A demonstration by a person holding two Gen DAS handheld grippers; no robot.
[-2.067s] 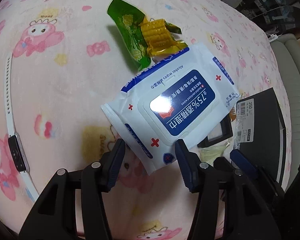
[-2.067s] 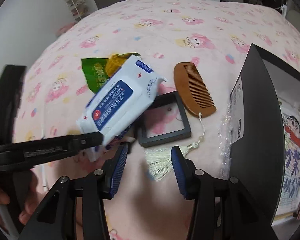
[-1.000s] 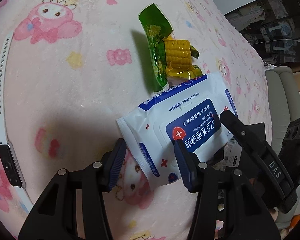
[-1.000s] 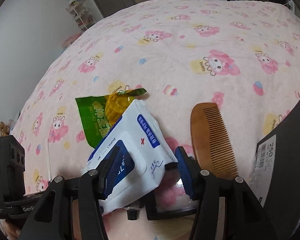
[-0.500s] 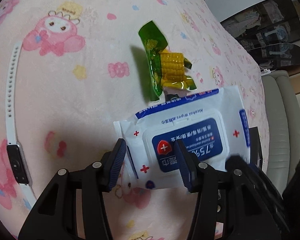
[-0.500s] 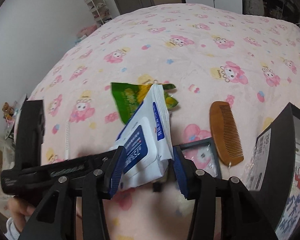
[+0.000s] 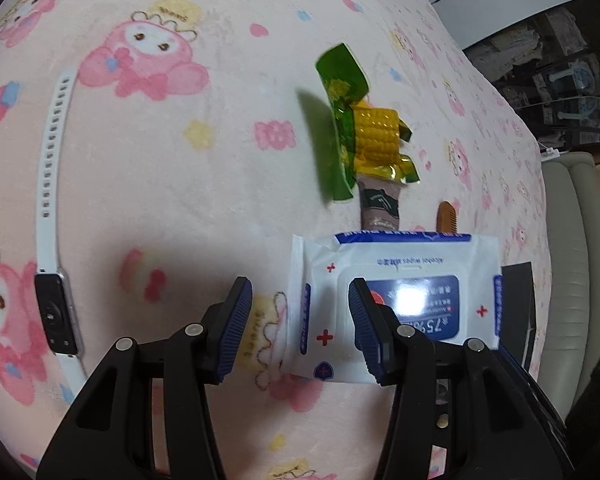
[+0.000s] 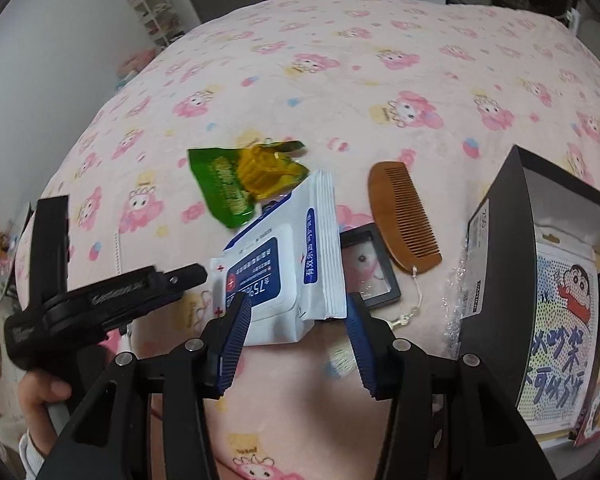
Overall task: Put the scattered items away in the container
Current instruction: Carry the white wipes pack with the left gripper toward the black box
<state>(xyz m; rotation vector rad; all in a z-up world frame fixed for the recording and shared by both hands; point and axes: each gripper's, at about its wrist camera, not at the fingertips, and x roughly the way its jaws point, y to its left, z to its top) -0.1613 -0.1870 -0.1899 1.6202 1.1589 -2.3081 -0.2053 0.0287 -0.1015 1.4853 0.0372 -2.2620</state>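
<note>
A white and blue pack of alcohol wipes (image 8: 288, 268) sits between the fingers of my right gripper (image 8: 296, 340), lifted above the pink blanket; the jaws stand wide around it. In the left wrist view the pack (image 7: 396, 300) lies past my right fingertip, and my left gripper (image 7: 300, 328) is open and holds nothing. The black container (image 8: 500, 240) stands at the right, with printed packs inside.
A green corn snack bag (image 7: 360, 140) (image 8: 244, 176), a wooden comb (image 8: 404, 216), a black square frame (image 8: 372, 268) and a white-strap watch (image 7: 52, 240) lie on the blanket. A small brown packet (image 7: 380, 204) lies beyond the corn.
The wipes pack passed from my left gripper to my right one. My left gripper let go and pulled back left; the pack has turned and risen.
</note>
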